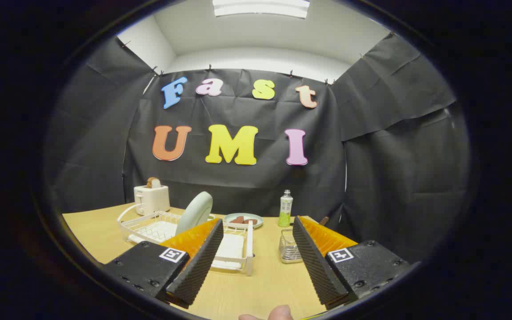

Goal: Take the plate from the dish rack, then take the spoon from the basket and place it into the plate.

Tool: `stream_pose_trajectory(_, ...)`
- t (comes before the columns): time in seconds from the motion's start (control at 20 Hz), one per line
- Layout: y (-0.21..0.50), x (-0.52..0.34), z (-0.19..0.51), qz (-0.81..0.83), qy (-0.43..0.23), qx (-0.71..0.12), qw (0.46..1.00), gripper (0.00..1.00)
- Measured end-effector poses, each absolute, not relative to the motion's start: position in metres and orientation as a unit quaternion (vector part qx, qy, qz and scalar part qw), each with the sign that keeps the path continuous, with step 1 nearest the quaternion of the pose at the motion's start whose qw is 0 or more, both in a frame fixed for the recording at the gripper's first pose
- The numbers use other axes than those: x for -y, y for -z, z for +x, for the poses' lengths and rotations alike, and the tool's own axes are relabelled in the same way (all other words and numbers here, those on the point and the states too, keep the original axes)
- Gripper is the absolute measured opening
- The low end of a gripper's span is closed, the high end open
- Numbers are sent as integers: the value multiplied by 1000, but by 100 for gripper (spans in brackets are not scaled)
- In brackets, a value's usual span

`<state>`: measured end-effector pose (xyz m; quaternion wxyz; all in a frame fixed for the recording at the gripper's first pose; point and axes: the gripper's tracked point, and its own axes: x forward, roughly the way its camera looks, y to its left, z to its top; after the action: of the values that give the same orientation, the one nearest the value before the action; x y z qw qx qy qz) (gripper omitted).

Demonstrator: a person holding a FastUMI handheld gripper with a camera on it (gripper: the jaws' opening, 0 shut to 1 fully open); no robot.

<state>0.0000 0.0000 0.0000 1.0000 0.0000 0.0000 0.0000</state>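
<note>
Gripper view: gripper [256,249] sits low centre of the frame, fingers spread wide, nothing between them but bare table [256,284]; it grips nothing. Plate [195,212] stands on edge in the white dish rack [158,226], left of centre, just beyond the left finger, whose tip partly covers the plate's lower edge. Small clear basket [288,249] is just inside the right finger; a dark handle [323,220] pokes up behind that finger, possibly the spoon, can't tell. Toaster [151,198] behind the rack at mid left, a second dish with food [243,220] and a green bottle [286,209] at centre, further back. Task looks unstarted. Risks: plate is upright and smooth, so a shallow pinch on the rim could let it slip or tip against the rack wires; approaching from this angle could snag the rack's front rail and drag the rack.
</note>
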Motion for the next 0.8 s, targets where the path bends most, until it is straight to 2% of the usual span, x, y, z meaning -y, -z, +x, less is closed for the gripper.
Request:
stream_pose_trajectory(0.3, -7, -12, 0, -27, -7, 24, 999, 100)
stream_pose_trajectory(0.8, 4, -42, 11, -22, -42, -4, 999, 100)
